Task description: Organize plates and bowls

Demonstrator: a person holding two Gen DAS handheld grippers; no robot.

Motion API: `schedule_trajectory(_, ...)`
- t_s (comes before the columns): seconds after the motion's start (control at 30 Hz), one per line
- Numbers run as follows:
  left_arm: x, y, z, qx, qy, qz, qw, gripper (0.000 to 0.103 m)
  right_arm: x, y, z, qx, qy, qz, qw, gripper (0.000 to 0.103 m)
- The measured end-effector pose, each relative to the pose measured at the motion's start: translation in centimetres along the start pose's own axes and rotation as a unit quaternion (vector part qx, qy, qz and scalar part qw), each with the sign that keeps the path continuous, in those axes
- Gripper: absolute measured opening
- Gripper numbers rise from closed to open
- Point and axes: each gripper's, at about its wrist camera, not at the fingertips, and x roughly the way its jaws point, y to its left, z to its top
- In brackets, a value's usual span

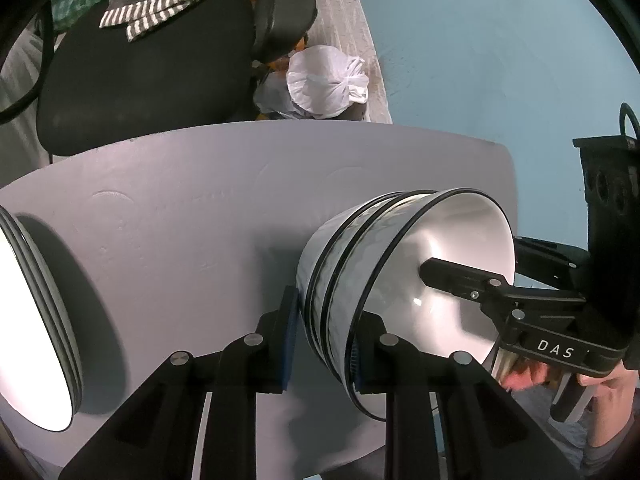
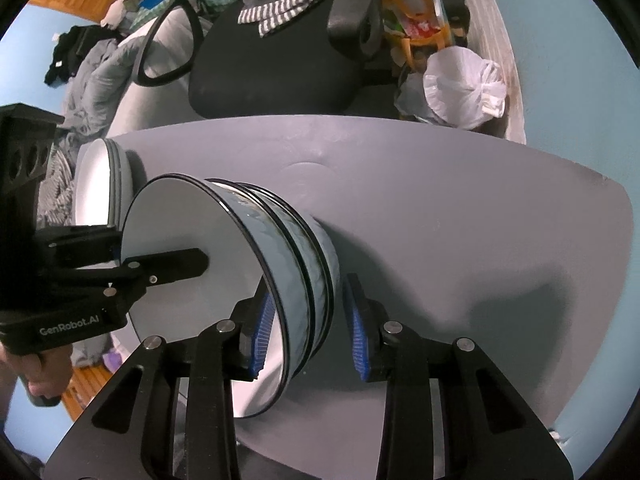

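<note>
Three nested bowls [image 1: 440, 236] [image 2: 180, 220], white inside, pale blue outside with black rims, stand on the grey table [image 1: 180, 220] [image 2: 460, 220]. My left gripper [image 1: 326, 332] straddles the stack's wall on one side, one pad inside the top bowl and one against the outside. My right gripper [image 2: 308, 320] clamps the opposite side the same way. Each view shows the other gripper's inner finger [image 1: 452, 276] [image 2: 176, 266] reaching into the top bowl. A stack of white plates [image 1: 36, 312] [image 2: 100, 184] sits at the table's left end.
Beyond the table's far edge stands a black office chair [image 1: 140, 80] [image 2: 272, 72] with a striped cloth on it. A white plastic bag [image 1: 324, 84] [image 2: 460, 88] lies on the floor near it. A person's hands hold both gripper handles.
</note>
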Motion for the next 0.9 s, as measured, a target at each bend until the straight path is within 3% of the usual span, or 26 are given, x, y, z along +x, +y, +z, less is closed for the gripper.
schedule_trajectory(0.13, 0.0, -0.2, 0.0, -0.001, -0.002, 0.006, 1.0000, 0.021, -0.1, -0.4, 0.0, 0.021, 0.002, 0.002, 1.000, 0.032)
schedule_trajectory(0.3, -0.1, -0.4, -0.2, 0.002, -0.008, 0.017, 0.9998, 0.020, 0.4, -1.4, 0.1, 0.053, 0.037, 0.041, 0.997, 0.030)
schedule_trajectory(0.9, -0.2, -1.4, -1.3, 0.016, 0.000, 0.050, 0.9986, 0.020, 0.1, -0.2, -0.6, 0.042, 0.031, 0.009, 0.999, 0.020)
